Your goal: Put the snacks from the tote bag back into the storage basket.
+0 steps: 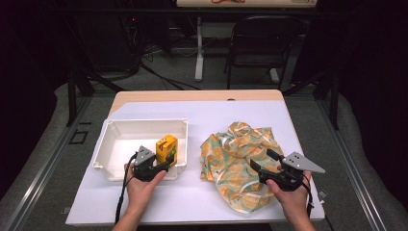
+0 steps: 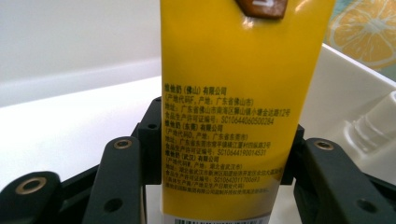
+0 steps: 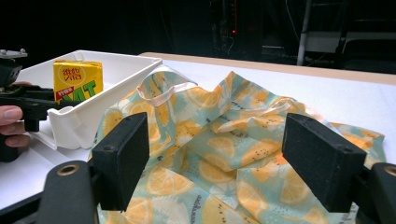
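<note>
Right now my left gripper point(image 1: 166, 162) is clamped on a yellow drink carton point(image 1: 166, 148), both pads pressed against its sides low down. The carton stands upright inside a white plastic tray point(image 1: 111, 154), near the tray's right wall. My right gripper point(image 1: 262, 160) is released, its jaws spread wide over a crumpled cloth bag point(image 1: 235, 159) printed with orange slices, which lies on the white table point(image 1: 192, 202) just to the right of the tray. Nothing sits between those jaws yet. I judge two risks. The carton is soft, so a firmer squeeze could dent it or force liquid out. The bag is loose fabric, so a pinch might catch one layer and leave its mouth shut.
</note>
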Motion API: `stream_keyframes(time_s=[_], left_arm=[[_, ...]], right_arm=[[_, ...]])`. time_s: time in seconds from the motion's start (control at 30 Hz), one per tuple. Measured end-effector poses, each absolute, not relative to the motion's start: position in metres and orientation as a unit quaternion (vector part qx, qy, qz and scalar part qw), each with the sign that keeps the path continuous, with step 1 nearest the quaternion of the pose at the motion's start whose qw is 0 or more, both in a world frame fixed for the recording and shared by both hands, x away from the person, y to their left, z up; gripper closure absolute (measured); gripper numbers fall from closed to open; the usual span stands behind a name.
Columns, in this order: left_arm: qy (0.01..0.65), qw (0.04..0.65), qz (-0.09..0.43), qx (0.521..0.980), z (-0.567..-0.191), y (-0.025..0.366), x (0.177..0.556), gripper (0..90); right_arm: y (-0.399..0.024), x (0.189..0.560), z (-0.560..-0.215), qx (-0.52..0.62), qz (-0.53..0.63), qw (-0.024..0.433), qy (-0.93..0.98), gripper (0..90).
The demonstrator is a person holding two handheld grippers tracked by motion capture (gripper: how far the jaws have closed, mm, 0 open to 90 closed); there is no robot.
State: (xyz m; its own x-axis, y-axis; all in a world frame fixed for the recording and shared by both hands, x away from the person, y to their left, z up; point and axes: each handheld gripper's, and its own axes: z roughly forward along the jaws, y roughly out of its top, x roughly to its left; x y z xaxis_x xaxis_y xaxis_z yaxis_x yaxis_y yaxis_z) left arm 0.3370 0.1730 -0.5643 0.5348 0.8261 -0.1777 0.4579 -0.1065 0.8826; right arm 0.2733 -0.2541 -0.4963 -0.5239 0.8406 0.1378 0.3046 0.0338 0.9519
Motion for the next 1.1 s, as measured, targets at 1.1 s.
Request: stream_keyframes(time_s=[1.1], left_arm=[[0.458, 0.478, 0.186, 0.726, -0.531, 0.191, 0.292, 23.4]], right_arm=[[-0.263, 0.273, -0.499, 0.431, 0.555, 0.245, 0.668, 20.3]])
